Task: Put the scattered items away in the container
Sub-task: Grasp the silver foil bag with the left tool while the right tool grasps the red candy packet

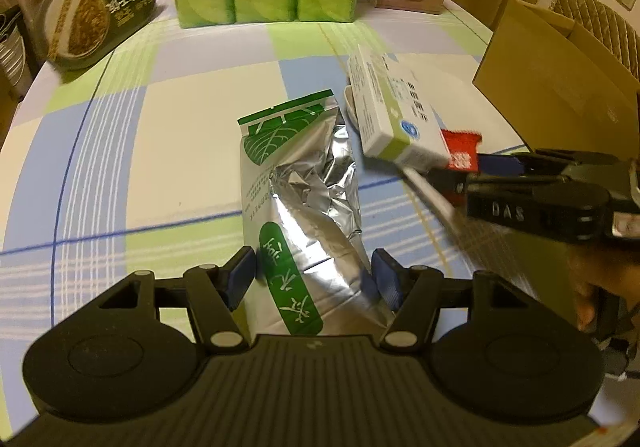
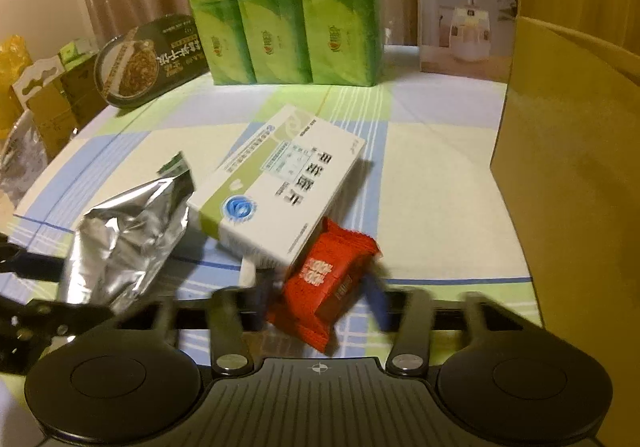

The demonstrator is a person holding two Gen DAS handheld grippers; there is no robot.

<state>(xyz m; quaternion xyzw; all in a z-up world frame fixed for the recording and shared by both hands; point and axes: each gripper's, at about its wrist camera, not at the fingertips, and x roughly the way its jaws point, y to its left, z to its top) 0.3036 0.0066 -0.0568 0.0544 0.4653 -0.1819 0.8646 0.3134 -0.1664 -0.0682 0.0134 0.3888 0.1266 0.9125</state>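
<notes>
1. Left gripper (image 1: 314,275): pads sit on either side of the foil tea pouch (image 1: 304,207), touching or nearly so. Whether it is clamped, cannot tell. The pouch is crumpled and slick, so it could slide out if lifted on a light pinch.
2. Right gripper (image 2: 320,301): blurred, jaws around the red snack packet (image 2: 328,283). Grip not confirmed.
3. The white medicine box (image 2: 280,183) leans on the red packet near mid-tabletop. Pulling the packet would likely drop or skid the box.
4. The white stick (image 1: 430,193) under the box may be dragged along.
5. The cardboard container (image 2: 568,183) stands at the tabletop's right edge. Its tall flap could catch a carried item.
6. Grippers are near each other; collision risk.
</notes>
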